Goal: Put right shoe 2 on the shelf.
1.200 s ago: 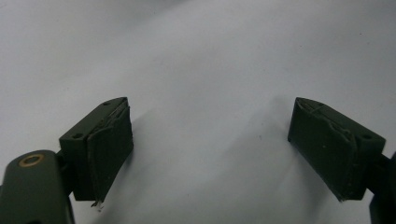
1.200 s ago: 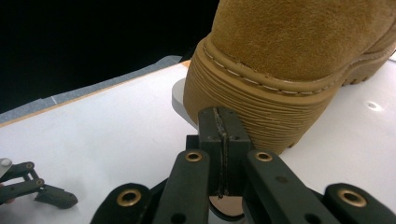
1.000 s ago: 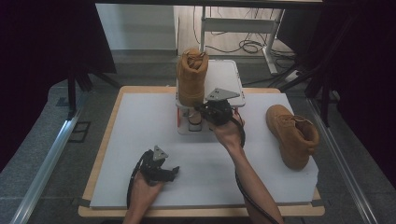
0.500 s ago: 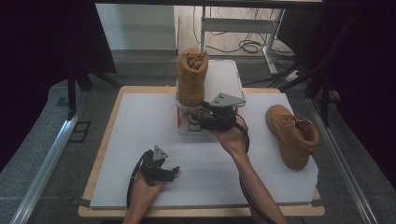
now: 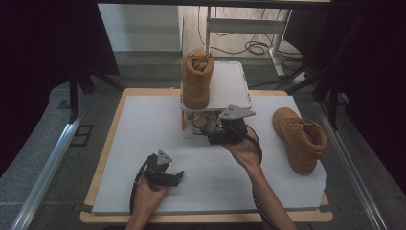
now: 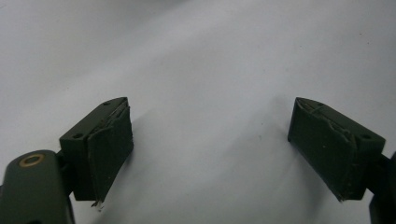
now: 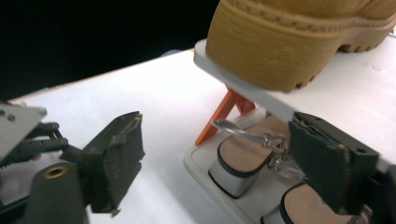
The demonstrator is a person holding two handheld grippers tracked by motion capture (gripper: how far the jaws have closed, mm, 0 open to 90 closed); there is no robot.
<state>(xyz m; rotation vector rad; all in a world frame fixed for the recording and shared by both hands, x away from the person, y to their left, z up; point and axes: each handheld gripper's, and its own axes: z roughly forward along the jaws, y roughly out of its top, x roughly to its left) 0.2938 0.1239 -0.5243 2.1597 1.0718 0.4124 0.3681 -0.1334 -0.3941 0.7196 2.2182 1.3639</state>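
The right tongs (image 5: 216,137) sit at the front of the white rack (image 5: 237,88) in the middle of the table (image 5: 143,120); their jaws have just been opening and stand wide, nothing between them. Just ahead of them, on the rack's lower shelf, lies a block-heeled sandal (image 7: 245,156) with a clear strap. A tan boot (image 5: 196,79) stands on the top shelf; a second boot (image 5: 300,139) lies to the right on the table. The left tongs (image 5: 167,176) rest open over bare table near the front edge

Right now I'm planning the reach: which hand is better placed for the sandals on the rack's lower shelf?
Right. The right gripper is open at the sandals; the left gripper rests open, away from the rack.
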